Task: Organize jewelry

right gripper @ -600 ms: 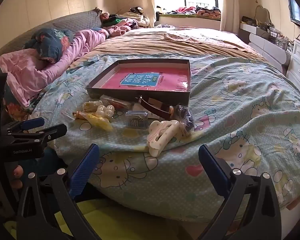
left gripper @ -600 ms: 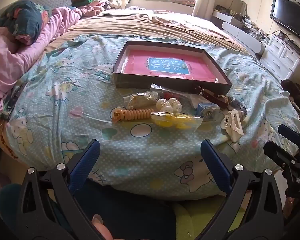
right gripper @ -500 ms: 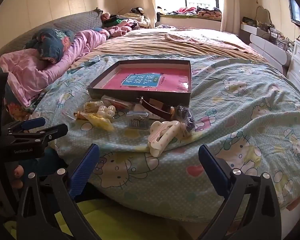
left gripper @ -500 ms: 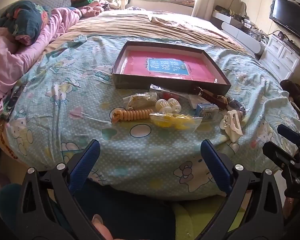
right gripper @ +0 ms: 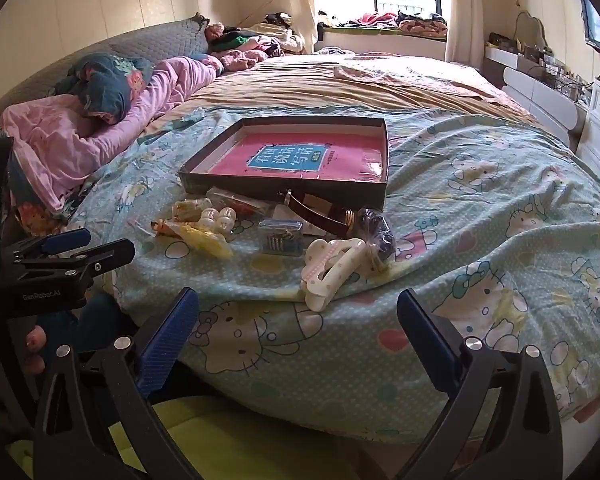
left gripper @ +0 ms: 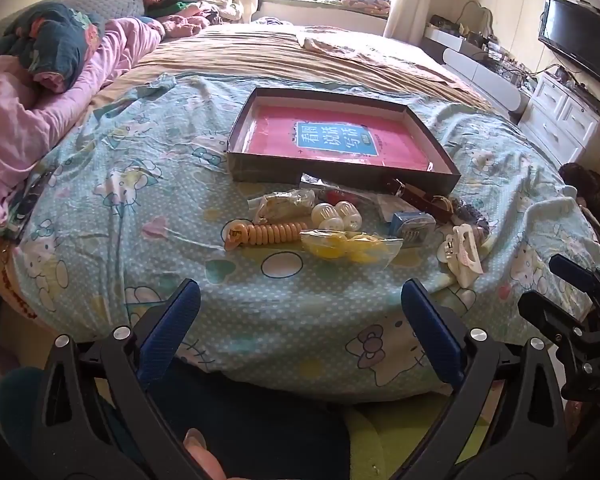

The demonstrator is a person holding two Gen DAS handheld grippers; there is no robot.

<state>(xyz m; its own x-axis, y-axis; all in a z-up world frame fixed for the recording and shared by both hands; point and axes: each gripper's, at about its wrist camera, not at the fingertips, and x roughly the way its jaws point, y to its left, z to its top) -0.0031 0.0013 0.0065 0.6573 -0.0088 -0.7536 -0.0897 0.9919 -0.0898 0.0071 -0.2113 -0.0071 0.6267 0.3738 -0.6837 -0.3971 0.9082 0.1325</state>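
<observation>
A shallow dark box (left gripper: 340, 176) (right gripper: 284, 188) with a pink printed bottom lies on the Hello Kitty bedspread. In front of it lies a pile of jewelry: an orange coil band (left gripper: 268, 234), white beads (left gripper: 336, 216) (right gripper: 218, 216), a yellow item in a clear bag (left gripper: 348, 246) (right gripper: 206, 240), a small blue box (left gripper: 414, 224) (right gripper: 280, 234), a brown strap (left gripper: 418, 198) (right gripper: 320, 216), and a white hair claw (left gripper: 462, 250) (right gripper: 332, 270). My left gripper (left gripper: 300, 312) is open and empty, short of the pile. My right gripper (right gripper: 298, 320) is open and empty, just before the hair claw.
Pink bedding and a dark pillow (left gripper: 60, 52) lie at the left of the bed. White drawers (left gripper: 568, 120) and a TV (left gripper: 580, 44) stand at the right. The bed edge (left gripper: 300, 368) is just ahead of both grippers. Each gripper shows in the other's view (left gripper: 572, 320) (right gripper: 60, 264).
Both grippers have edged very slightly forward toward the bed. Nothing on the bed has moved.
</observation>
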